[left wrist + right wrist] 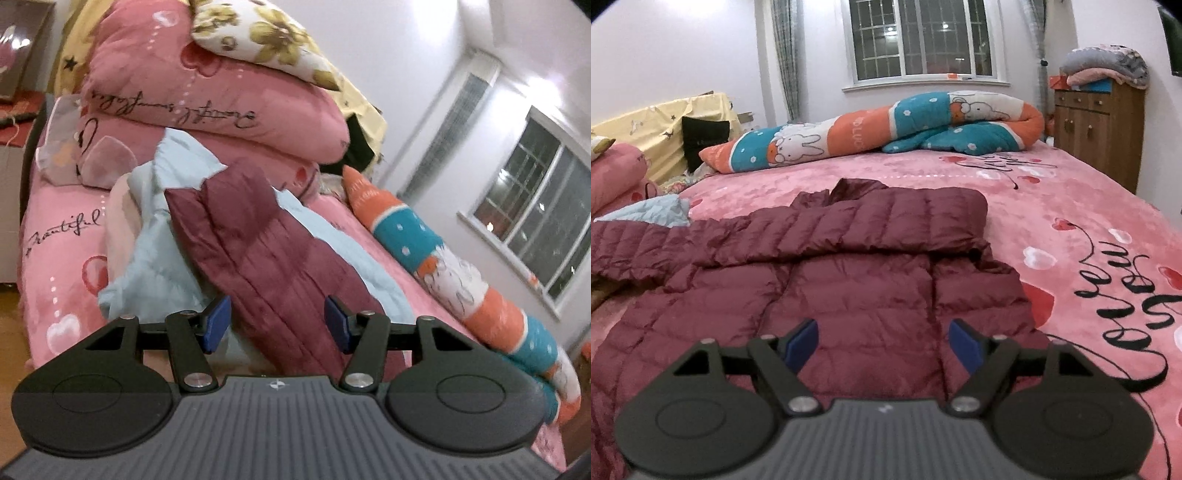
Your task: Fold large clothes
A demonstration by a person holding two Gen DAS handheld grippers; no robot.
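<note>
Jacket: maroon puffer jacket (849,273) lies spread on pink bed (1071,206), body toward the cameras, one sleeve already laid across the chest; other sleeve (266,243) runs out left over a light blue garment (162,236).
Left tongs: left tongs (277,322) spread, nothing between the pads, hovering just short of the outstretched sleeve; view tilted.
Right tongs: right tongs (882,345) spread, empty, over the jacket's lower body near the front seam.
Step in hand: judged as picking up the left sleeve to fold it in across the chest.
How to do it well: pinch the sleeve near the cuff only, not the blue garment beneath; lift low, lay flat over the first sleeve.
Right side's job: press or pin the body so it does not drag.
Risk: slippery padded fabric may slide or puff back open; blue cloth may come along.
Clutter: stacked pink quilts (221,96) at left, long rabbit-print bolster (871,125) at back, well apart from the jacket.
</note>
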